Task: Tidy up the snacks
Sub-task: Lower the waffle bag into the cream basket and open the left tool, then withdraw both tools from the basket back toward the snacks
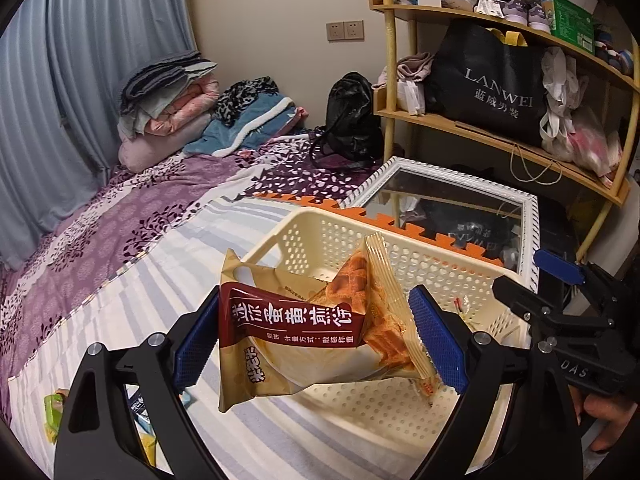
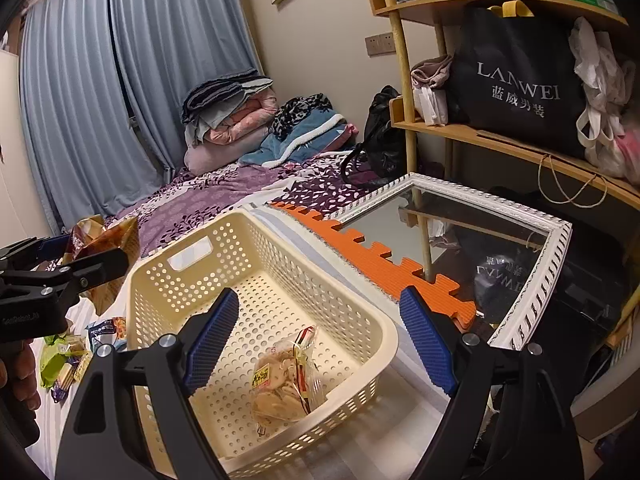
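Holding snack bag [image 1: 296, 332] | left gripper [image 1: 320, 340] | above basket [image 1: 320, 236]

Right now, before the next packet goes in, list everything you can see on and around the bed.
basket: one, cream, perforated, on the striped bedsheet.
clear cracker packet: one, pale biscuits, lying inside the basket.
egg-yolk biscuit packet: one, tan and maroon, held above the basket's near rim.
loose snack packets: several, green and mixed, on the sheet left of the basket.
mirror: one, white frame, lying flat right of the basket.
foam mat: one, orange, between basket and mirror.
folded bedding: one pile, grey and pink, by the curtain.
black bag: one, on the wooden shelf.
left hand-held gripper: shut on the biscuit packet.
right hand-held gripper: open, empty, over the basket.
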Action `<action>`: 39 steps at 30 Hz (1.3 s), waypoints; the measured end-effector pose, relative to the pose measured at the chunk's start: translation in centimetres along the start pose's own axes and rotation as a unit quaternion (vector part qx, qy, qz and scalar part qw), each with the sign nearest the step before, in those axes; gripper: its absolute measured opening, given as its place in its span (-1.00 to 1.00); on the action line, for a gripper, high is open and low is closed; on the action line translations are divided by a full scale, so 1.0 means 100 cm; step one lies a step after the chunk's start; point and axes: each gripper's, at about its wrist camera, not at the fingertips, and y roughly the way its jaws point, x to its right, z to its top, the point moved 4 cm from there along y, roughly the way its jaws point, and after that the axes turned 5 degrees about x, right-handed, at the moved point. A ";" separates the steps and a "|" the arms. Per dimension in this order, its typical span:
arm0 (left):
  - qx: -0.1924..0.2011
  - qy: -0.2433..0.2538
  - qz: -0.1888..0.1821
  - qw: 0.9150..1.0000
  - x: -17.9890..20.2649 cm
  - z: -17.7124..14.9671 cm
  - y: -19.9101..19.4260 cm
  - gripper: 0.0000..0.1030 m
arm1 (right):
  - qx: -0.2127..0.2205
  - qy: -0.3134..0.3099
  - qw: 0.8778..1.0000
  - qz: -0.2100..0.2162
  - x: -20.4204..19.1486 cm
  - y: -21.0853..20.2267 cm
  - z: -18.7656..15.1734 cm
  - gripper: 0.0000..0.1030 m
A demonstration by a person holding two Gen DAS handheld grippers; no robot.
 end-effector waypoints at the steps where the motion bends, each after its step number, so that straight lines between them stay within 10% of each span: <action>1: 0.000 0.000 -0.004 1.000 0.002 0.001 0.001 0.80 | -0.001 0.000 1.000 -0.001 0.001 0.000 0.000 0.60; 39: 0.009 -0.044 0.049 0.998 -0.046 -0.007 -0.029 0.94 | -0.002 -0.039 0.999 0.032 -0.052 -0.009 0.004 0.84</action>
